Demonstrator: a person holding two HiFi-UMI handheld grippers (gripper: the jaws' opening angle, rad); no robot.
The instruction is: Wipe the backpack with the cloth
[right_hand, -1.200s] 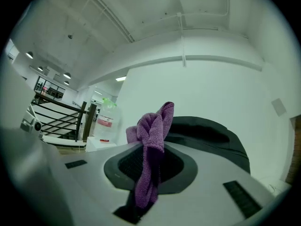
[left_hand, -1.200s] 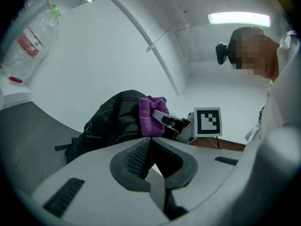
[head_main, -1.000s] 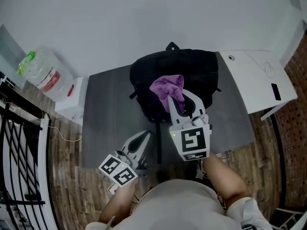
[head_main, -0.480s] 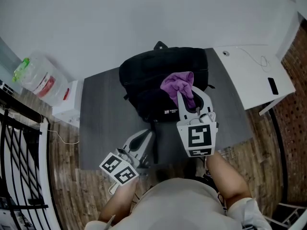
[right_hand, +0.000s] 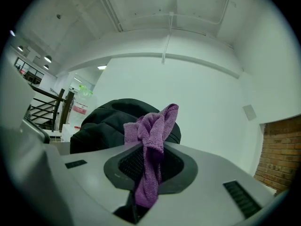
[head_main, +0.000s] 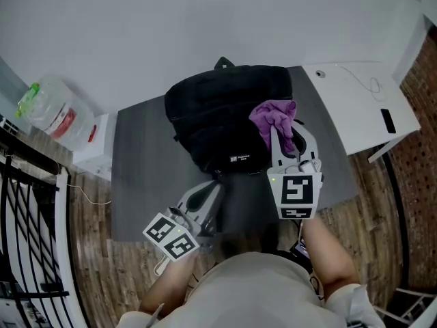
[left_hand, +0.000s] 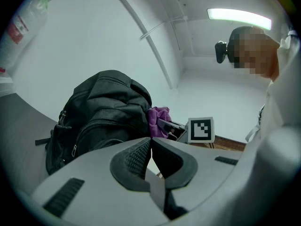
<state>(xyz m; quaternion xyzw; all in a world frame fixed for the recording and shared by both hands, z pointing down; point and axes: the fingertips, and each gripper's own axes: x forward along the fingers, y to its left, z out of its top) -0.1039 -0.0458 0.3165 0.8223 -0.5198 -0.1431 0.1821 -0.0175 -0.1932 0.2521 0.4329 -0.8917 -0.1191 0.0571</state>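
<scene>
A black backpack (head_main: 229,118) stands upright on a dark grey table (head_main: 147,162) against the wall; it also shows in the left gripper view (left_hand: 101,112) and the right gripper view (right_hand: 106,121). My right gripper (head_main: 283,142) is shut on a purple cloth (head_main: 274,118), which bunches at the backpack's right side. In the right gripper view the cloth (right_hand: 150,145) hangs pinched between the pads. My left gripper (head_main: 205,198) is shut with nothing in it, just in front of the backpack's lower front. Its jaws (left_hand: 150,157) meet in the left gripper view.
A white desk (head_main: 362,108) with a cable and a dark device adjoins the table on the right. A large water bottle (head_main: 54,111) stands on a white box at the left. A black railing (head_main: 27,217) runs along the far left. Wood floor lies below.
My right gripper has carried the cloth from the middle of the backpack's front across to its right side. The left gripper has barely shifted.
</scene>
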